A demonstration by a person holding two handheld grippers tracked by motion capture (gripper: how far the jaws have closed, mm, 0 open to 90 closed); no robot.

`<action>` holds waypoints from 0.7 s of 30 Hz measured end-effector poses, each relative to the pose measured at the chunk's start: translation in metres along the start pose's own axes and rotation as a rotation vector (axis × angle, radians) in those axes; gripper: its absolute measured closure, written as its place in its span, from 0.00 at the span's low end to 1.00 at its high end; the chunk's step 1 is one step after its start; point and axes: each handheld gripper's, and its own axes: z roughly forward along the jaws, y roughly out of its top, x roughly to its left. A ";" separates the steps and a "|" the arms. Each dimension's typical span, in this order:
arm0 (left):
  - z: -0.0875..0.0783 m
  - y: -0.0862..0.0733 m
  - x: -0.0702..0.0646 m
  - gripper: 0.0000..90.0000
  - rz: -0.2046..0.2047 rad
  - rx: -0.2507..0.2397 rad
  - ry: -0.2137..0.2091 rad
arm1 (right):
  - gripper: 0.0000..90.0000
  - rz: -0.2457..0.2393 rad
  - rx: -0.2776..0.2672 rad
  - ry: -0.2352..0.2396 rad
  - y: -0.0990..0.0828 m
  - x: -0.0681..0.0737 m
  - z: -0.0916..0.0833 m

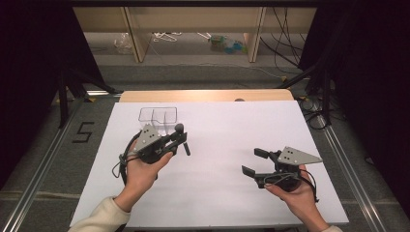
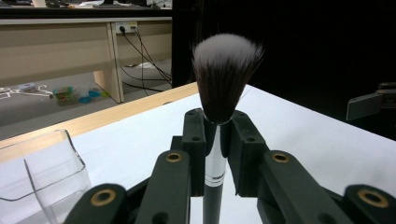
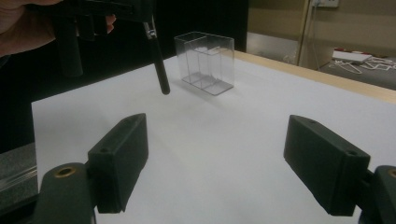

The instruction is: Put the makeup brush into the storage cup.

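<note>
Overhead, high view: the left gripper (image 1: 180,139) holds a makeup brush (image 1: 183,138) by its handle, bristles up, handle tip hanging toward 5 o'clock above the white table sheet (image 1: 217,193); a clear acrylic organizer (image 1: 158,117) stands just beyond it at 11 o'clock.
High view, right side: the right gripper (image 1: 255,162) hangs well apart at 4 o'clock of the brush, jaws wide, nothing between them.
High view, writing: a dark "5" (image 1: 83,132) is marked on the floor at 9 o'clock of the table.
Left gripper view: the jaws are clamped on the brush's silver ferrule (image 2: 215,156), the white-tipped bristle head (image 2: 227,74) rising at 12 o'clock; an organizer corner (image 2: 42,170) sits at 8 o'clock.
Right gripper view: jaws spread wide and empty; the black handle (image 3: 158,63) dangles at 11 o'clock, the organizer (image 3: 204,62) at 12 o'clock.
Risk: the grip sits on smooth, round metal, so the brush could swivel or slip; lowered off-line, the handle tip might catch a divider and tip the light organizer.
Brands: none readable.
</note>
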 end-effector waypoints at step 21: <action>-0.003 0.003 0.003 0.87 0.018 0.011 0.032 | 0.25 0.010 0.007 -0.019 -0.004 -0.003 -0.009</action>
